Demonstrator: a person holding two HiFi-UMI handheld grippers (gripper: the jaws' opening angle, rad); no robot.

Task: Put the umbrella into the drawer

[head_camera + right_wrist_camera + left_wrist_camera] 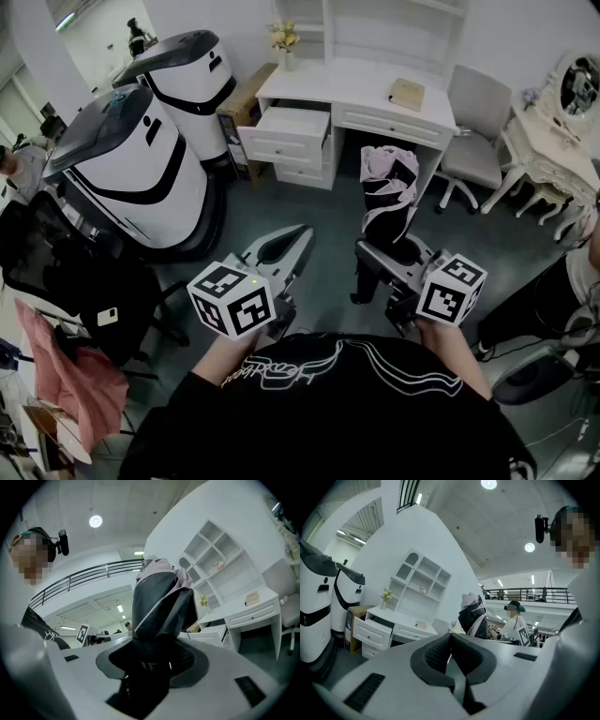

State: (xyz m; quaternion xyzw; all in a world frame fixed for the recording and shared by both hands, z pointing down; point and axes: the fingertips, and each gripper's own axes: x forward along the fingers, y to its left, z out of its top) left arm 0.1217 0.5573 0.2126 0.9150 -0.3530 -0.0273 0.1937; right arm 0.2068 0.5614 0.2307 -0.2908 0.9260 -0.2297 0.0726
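Observation:
A folded black and pink umbrella (389, 199) stands upright out of my right gripper (396, 255), which is shut on its lower end. In the right gripper view the umbrella (159, 606) rises from between the pads of my right gripper (154, 657). My left gripper (298, 240) is held level beside it, its jaws closed to the tips on nothing; its tips meet in the left gripper view (450, 637), where the umbrella (472, 616) shows to the right. Ahead, the white desk (366, 89) has its upper left drawer (286, 131) pulled open.
Two large white and black robots (141, 169) stand to the left of the desk. A grey chair (473, 131) and a white vanity (548, 141) are at the right. A black office chair (84, 281) with pink cloth is near left. A small book (407, 94) lies on the desk.

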